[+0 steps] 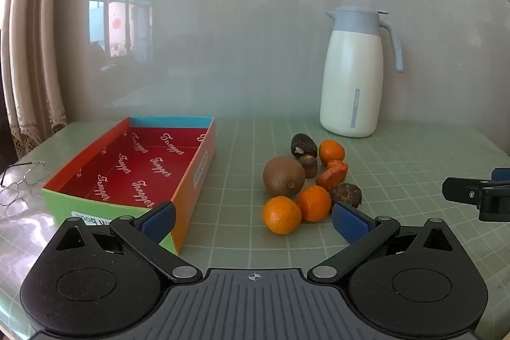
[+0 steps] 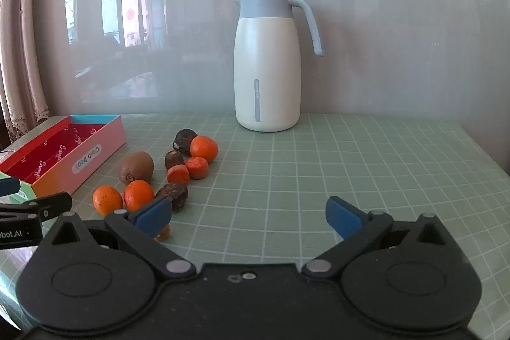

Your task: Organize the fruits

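I hold my left gripper [image 1: 253, 220] low over the green grid mat [image 1: 398, 180], its 2 blue pads spread wide with nothing between them. My right gripper [image 2: 248, 217] hangs the same way, jaws wide apart and empty; its tip also shows at the right edge of the left wrist view.

I take the kiwi [image 1: 283, 176] as my landmark. The open box [image 1: 188, 180], red inside with script lettering, sits to the left of the kiwi with a strip of bare mat between them. Nothing lies in the part of the box I can see.

The rest of the fruit crowds close to the kiwi. 2 oranges [image 1: 281, 214] [image 1: 313, 202] lie in front of it, touching each other. To the right of the kiwi are 2 orange carrot-like chunks [image 1: 333, 174] and a dark wrinkled fruit [image 1: 346, 195]. Behind the kiwi sit 2 more dark fruits [image 1: 303, 145] [image 1: 308, 165] and a 3rd orange [image 1: 331, 151].

Well behind the kiwi, by the wall, stands a white jug [image 1: 352, 78] with a pale blue lid and handle. Far left of the kiwi, beyond the box, a pair of glasses [image 1: 22, 180] lies on the table.
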Available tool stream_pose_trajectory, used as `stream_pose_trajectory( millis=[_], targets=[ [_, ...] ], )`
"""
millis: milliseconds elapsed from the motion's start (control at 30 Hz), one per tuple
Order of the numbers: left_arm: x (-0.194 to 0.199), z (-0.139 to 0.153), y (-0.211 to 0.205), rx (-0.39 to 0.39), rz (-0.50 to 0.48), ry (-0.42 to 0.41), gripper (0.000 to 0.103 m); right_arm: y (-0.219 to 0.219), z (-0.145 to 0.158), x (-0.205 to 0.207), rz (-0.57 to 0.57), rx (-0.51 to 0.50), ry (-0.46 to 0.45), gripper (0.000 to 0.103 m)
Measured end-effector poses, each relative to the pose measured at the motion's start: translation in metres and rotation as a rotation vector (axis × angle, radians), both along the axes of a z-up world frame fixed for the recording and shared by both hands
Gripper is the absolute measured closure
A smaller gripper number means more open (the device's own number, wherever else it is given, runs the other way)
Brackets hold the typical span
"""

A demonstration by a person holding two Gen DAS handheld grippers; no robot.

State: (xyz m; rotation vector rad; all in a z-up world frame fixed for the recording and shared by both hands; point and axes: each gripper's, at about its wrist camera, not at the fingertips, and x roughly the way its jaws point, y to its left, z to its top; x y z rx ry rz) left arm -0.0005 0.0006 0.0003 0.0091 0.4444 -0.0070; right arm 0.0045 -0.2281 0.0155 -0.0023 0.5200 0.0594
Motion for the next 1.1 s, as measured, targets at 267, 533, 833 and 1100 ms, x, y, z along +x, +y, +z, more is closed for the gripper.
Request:
stream_pose_trajectory(
  millis=[267,533,833,1100],
  targets=[
    [-0.0015,0.0011,0.0053,0.002,0.003,0.001,0.0,0.0001,-0.0002,-0.0004,-0.003,0.004,-0.003,0.0],
    [0.0004,-0.0007,-0.0001,0.008,0.003,0.008,0.0,-0.0011,-0.0009,0.0002,-0.002,0.004,-0.003,0.0],
    [0.0001,-0.0016,-0.0002,0.009,0.003,0.007,0.0,0.0006,-0.0009,-0.0004,-0.002,0.001,-0.004,0.0],
    [-0.0003,-0.001,0.0,0.011,0.004,0.007,0.0,0.0005,-0.0011,0.001,-0.003,0.001,0.0,0.0]
  ],
)
